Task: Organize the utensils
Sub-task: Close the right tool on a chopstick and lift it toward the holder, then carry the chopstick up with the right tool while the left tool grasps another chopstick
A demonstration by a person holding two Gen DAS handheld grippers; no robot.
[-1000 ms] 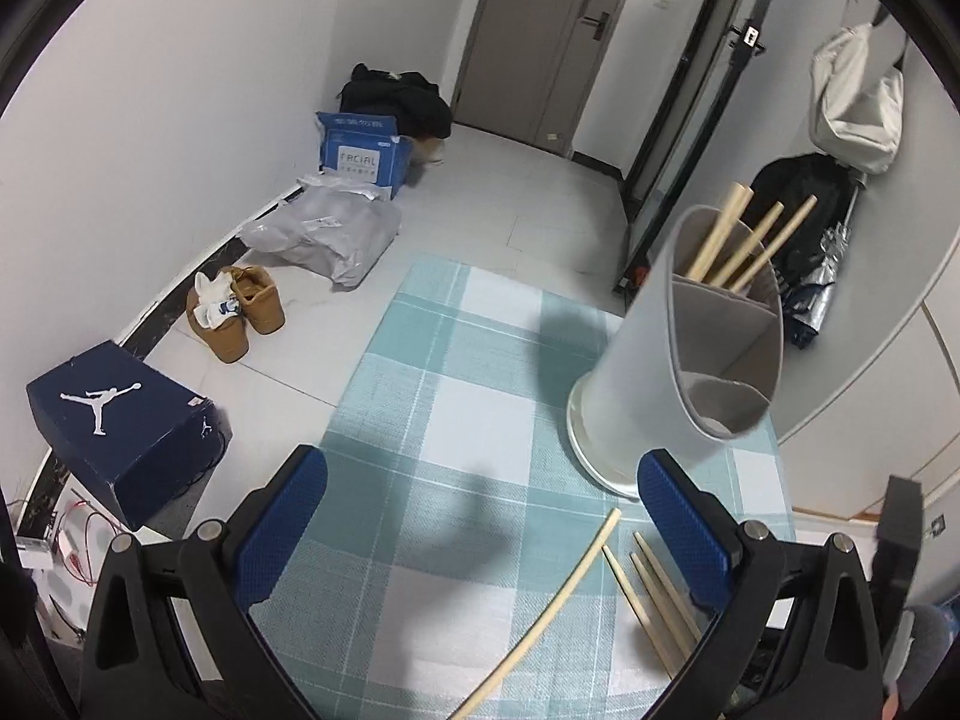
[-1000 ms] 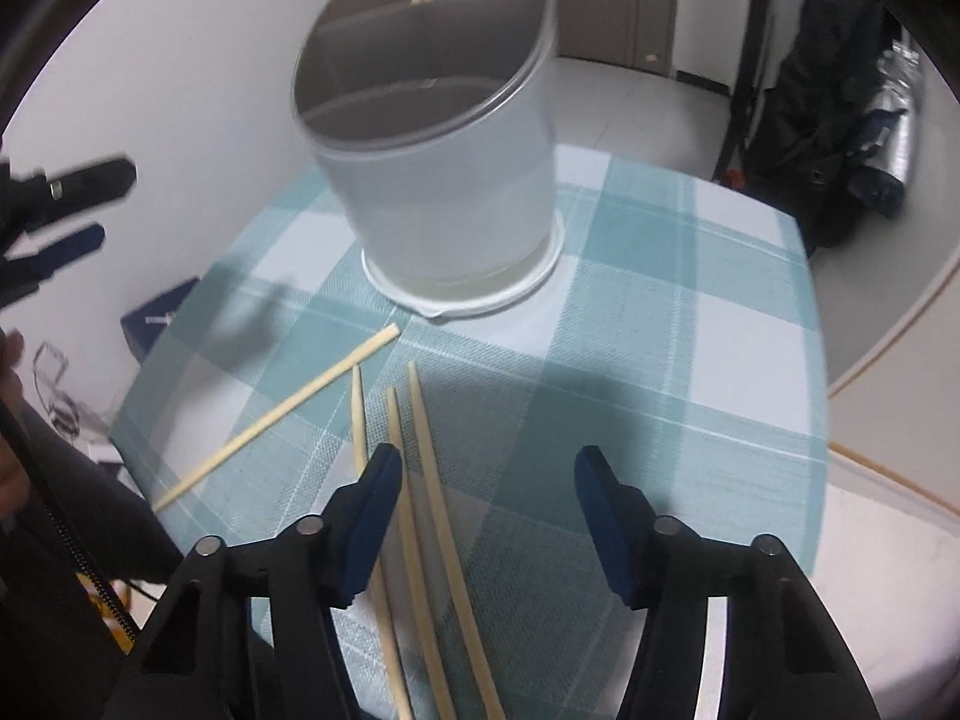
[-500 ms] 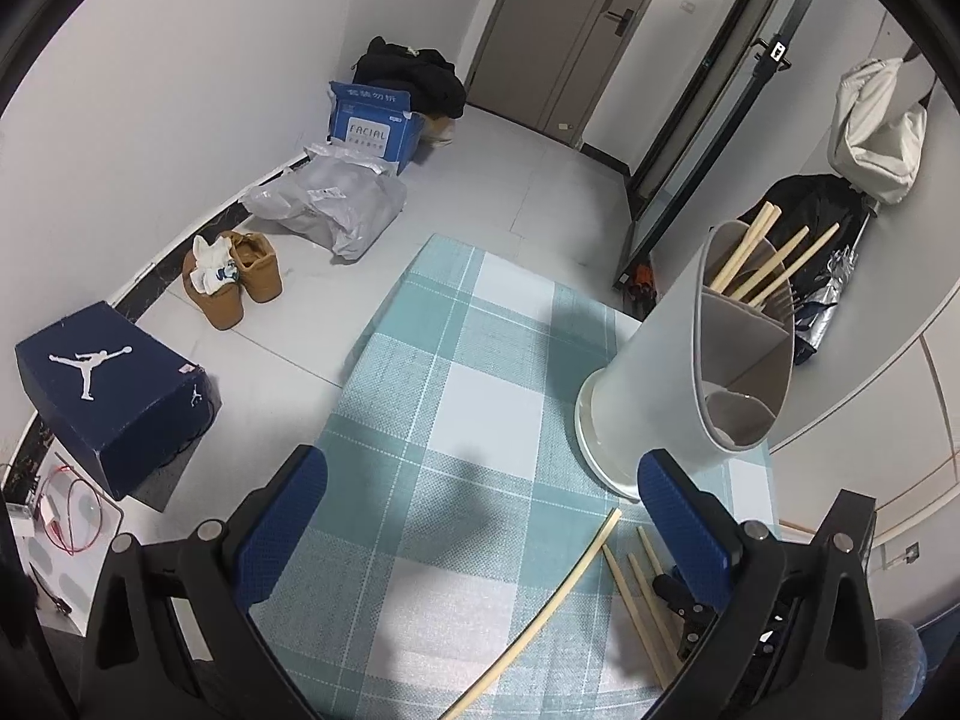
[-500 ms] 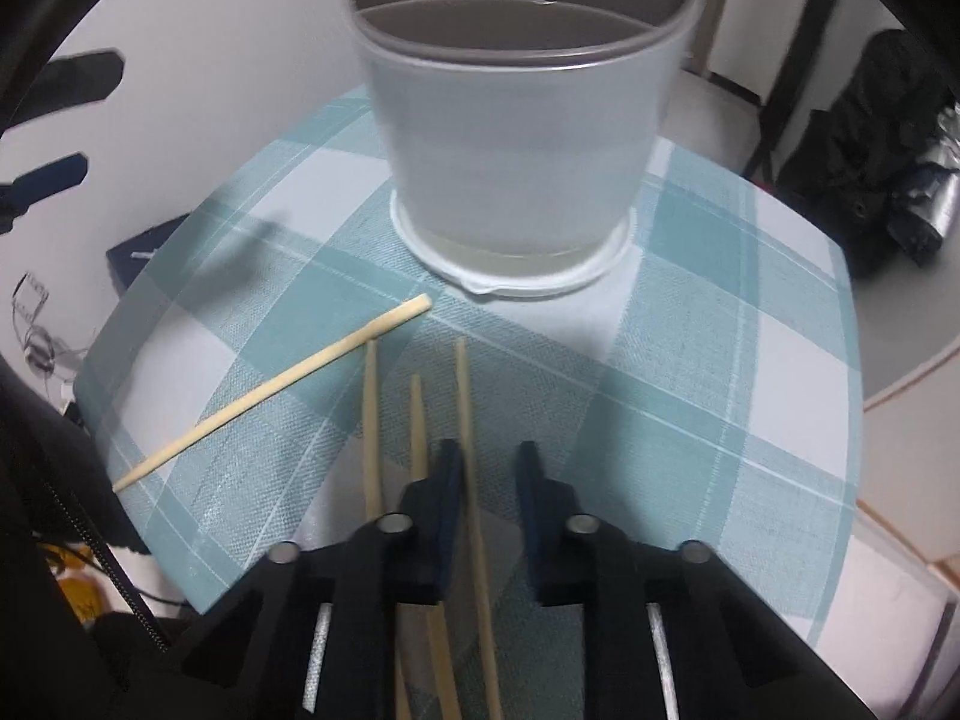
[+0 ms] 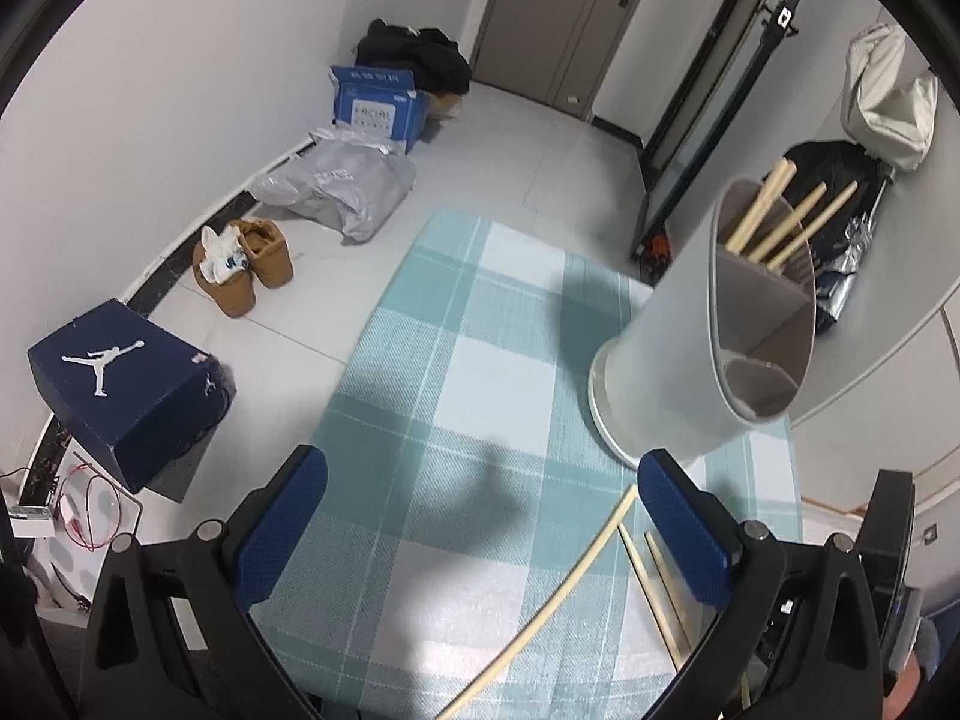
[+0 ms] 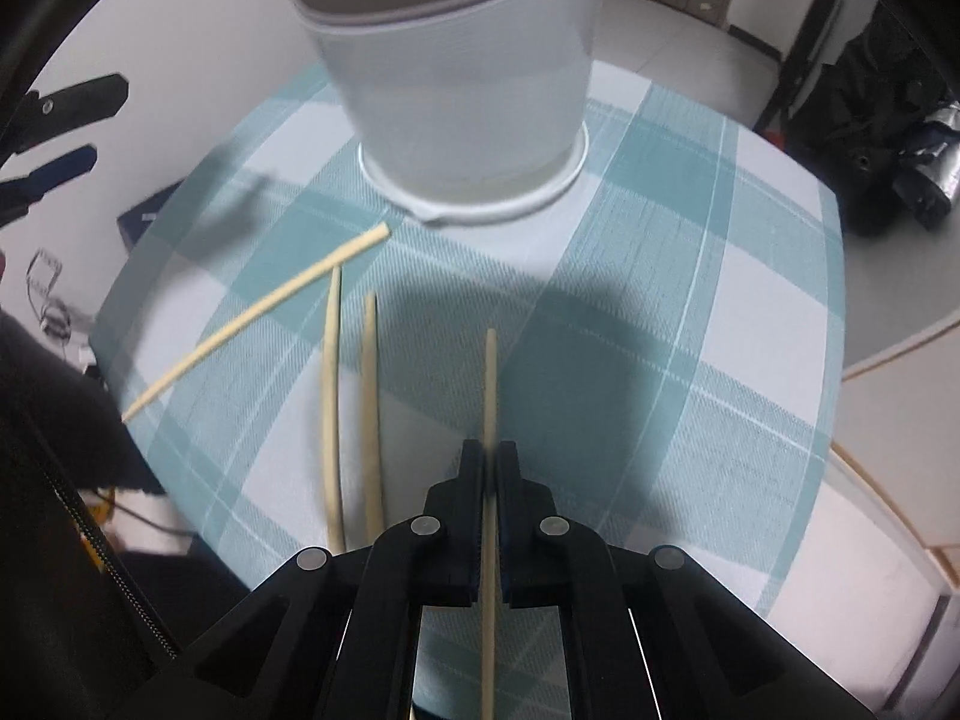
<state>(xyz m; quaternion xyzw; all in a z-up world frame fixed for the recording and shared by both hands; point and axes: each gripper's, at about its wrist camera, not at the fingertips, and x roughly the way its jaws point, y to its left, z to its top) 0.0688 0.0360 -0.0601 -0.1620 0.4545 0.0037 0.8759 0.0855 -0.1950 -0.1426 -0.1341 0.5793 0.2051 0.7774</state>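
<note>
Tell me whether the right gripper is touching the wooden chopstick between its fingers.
Touching. The right wrist view shows the right gripper shut on the thin pale wooden chopstick, with no gap at either finger.

checked tablecloth (image 6: 690,276) | utensil holder (image 6: 468,90) | three loose chopsticks (image 6: 332,372)

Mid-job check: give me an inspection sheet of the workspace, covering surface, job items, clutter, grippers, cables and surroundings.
Surface: teal checked tablecloth, flat.
Job's things: grey utensil holder upright on the cloth, three chopsticks in its far compartment; three loose chopsticks lie on the cloth; one held chopstick points toward the holder.
Clutter: nothing seen on the cloth.
Grippers: right hand-held gripper shut on the held chopstick; left hand-held gripper open, empty, above the cloth.
Cables: red wires on the floor by the shoe box.
Surroundings: boots, plastic bag, blue carton, door.
</note>
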